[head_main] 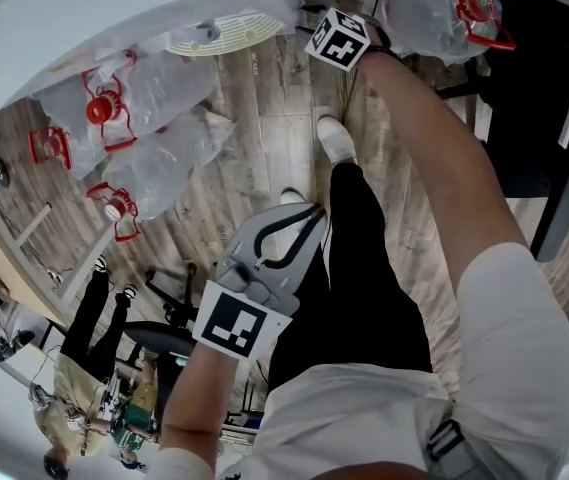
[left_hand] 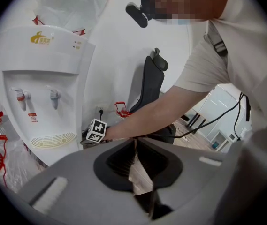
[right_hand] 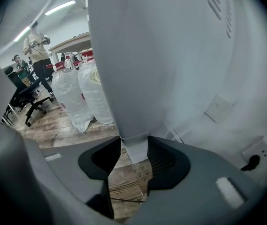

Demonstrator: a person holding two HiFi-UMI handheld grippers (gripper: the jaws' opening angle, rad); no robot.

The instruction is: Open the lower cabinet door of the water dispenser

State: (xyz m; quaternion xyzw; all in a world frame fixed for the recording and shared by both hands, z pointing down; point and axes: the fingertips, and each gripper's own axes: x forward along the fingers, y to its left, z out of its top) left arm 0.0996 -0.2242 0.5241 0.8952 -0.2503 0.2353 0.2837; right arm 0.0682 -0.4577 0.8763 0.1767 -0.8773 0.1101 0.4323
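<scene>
The white water dispenser (left_hand: 44,78) stands against the wall, with two taps and a cream drip grille (head_main: 219,36). Its lower body (right_hand: 138,55) fills the right gripper view. My right gripper (right_hand: 134,161) is down low at the dispenser's side, open, with the bottom corner of a white panel between its jaws. Whether the pads touch the panel I cannot tell. Its marker cube (head_main: 339,38) shows beside the dispenser. My left gripper (head_main: 309,211) hangs over the floor, well back from the dispenser. It is shut, with nothing in it. The lower door's front is mostly hidden.
Large water bottles with red caps, wrapped in plastic, lie left of the dispenser (head_main: 144,98) and right of it (head_main: 444,8). A black office chair (left_hand: 152,83) stands at the right. A wall socket (right_hand: 253,161) is close behind. People stand in the background (right_hand: 37,46).
</scene>
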